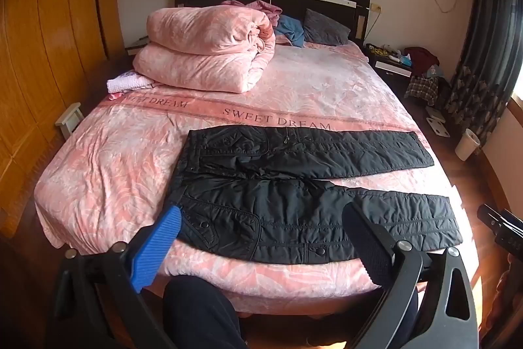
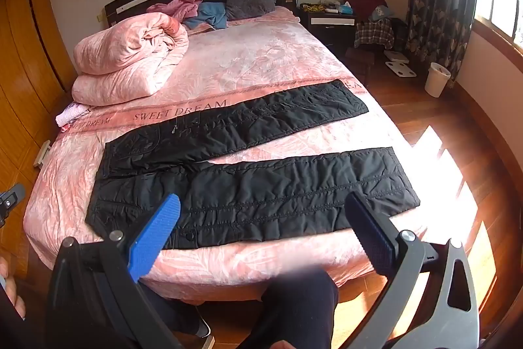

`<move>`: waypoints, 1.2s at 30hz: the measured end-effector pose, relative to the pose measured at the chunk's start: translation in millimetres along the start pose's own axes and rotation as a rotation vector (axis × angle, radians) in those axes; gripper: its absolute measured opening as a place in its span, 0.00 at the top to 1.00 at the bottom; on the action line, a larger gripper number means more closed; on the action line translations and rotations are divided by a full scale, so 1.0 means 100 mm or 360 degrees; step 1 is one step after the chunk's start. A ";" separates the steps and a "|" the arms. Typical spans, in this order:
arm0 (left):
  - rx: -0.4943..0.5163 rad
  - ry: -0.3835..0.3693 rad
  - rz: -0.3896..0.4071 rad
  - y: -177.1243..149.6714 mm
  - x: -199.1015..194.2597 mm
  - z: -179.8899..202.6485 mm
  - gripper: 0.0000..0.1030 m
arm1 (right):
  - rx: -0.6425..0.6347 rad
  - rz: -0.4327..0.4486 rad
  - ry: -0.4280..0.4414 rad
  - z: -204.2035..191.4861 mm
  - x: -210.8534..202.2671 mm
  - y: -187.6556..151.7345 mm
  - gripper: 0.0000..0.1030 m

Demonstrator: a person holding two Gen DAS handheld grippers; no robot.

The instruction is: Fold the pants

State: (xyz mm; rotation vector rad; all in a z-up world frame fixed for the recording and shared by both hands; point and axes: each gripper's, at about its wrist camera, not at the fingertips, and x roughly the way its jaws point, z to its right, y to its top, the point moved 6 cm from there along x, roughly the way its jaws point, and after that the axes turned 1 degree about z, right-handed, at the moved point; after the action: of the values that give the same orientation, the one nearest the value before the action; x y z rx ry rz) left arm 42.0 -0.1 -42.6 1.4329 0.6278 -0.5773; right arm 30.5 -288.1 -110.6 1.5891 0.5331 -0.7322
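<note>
Looking through left wrist: my left gripper [image 1: 261, 242] hangs spread wide and empty over the near hip of the black quilted trousers [image 1: 294, 185], which lie flat across the pink bed sheet [image 1: 114, 152], waistband at nine o'clock, legs splayed toward three.
Right wrist: my right gripper [image 2: 261, 231] is released too, above the near leg, nothing held.
Reason, as I judge: flat layout readies the first fold.
Folded duvet [image 2: 130, 61]: parked at eleven o'clock, clear.

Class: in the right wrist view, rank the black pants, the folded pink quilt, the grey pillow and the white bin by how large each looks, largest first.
1. Black pants
2. Folded pink quilt
3. Grey pillow
4. White bin

The pants lie nearest the camera, which enlarges them.
</note>
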 end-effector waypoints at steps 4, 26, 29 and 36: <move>0.0007 -0.0003 -0.0006 0.00 0.00 0.01 0.03 | 0.0010 0.0002 0.0013 0.01 0.00 -0.01 0.02; -0.0015 -0.0003 0.0008 -0.03 -0.02 -0.03 0.03 | 0.0011 -0.0002 0.0023 0.01 0.00 -0.01 0.02; -0.0012 0.0003 0.0008 -0.03 -0.02 -0.02 0.03 | 0.0013 -0.0002 0.0022 0.01 0.01 -0.01 0.02; -0.0011 0.0000 0.0004 -0.04 -0.02 -0.03 0.03 | 0.0014 -0.0005 0.0025 0.00 0.01 -0.02 0.02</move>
State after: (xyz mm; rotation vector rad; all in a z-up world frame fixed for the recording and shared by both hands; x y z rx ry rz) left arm 38.2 2.4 -44.0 1.4274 0.6273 -0.5724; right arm 29.8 -288.2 -113.3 1.6035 0.5447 -0.7258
